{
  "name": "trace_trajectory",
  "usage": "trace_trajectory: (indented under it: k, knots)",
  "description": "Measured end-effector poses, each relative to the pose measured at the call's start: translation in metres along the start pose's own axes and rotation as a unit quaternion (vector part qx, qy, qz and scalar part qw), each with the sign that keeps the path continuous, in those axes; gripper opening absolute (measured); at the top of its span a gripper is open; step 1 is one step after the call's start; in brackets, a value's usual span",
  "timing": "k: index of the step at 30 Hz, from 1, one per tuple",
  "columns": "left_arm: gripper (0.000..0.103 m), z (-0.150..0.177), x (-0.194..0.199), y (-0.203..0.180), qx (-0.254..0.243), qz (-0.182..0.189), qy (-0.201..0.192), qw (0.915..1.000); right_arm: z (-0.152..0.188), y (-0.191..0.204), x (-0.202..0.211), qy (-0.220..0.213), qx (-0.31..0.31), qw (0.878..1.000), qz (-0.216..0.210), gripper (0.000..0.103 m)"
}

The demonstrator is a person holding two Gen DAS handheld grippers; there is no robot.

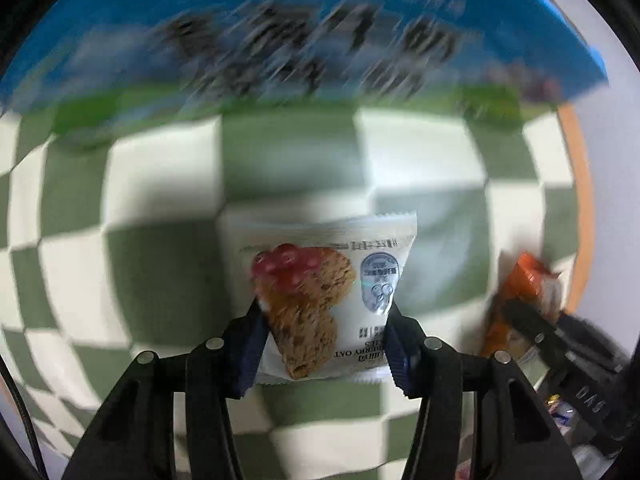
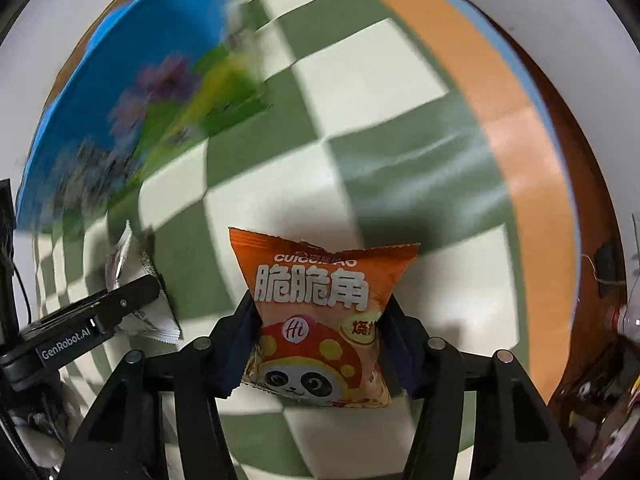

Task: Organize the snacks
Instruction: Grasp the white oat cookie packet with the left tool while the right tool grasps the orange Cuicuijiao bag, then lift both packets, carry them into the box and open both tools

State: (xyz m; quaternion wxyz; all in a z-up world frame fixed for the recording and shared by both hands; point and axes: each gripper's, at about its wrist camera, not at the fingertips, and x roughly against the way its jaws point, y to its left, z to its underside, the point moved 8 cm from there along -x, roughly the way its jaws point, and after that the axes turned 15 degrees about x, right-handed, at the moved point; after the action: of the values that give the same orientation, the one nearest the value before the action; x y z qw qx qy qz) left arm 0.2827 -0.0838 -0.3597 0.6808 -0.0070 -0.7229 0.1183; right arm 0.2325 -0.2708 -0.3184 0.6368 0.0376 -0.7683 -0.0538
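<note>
My left gripper point(image 1: 326, 344) has its fingers clamped on a white oat-cookie packet point(image 1: 332, 300) and my right gripper point(image 2: 320, 344) on an orange panda-printed crisp bag point(image 2: 320, 320), both above the checkered worktop point(image 2: 384, 184), near a blue box point(image 1: 304, 32) too blurred to read.

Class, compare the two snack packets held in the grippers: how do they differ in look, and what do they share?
The white cookie packet shows an oat biscuit with red berries; the orange crisp packet shows a panda and large white Chinese characters. The white one's print reads upside down in its view; the orange one's reads upright. Both are small sealed pouches, each clamped in a hand-held gripper (left, right) above the green-and-white checked cloth.
</note>
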Motion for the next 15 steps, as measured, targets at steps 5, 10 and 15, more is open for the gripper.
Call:
trace_trajectory:
  k: [5, 10, 15]
  knots:
    - [0.050, 0.065, -0.004, 0.049, 0.015, -0.026, 0.027, 0.9992, 0.041, 0.040, -0.009, 0.026, 0.057, 0.998, -0.016, 0.061]
    - [0.051, 0.101, -0.008, 0.071, 0.027, -0.036, 0.039, 0.9982, 0.085, 0.069, -0.020, 0.056, 0.084, 0.994, -0.031, 0.061]
    - [0.052, 0.102, -0.022, 0.071, 0.030, -0.039, 0.047, 0.9977, 0.098, 0.073, -0.028, 0.065, 0.069, 0.995, -0.033, 0.063]
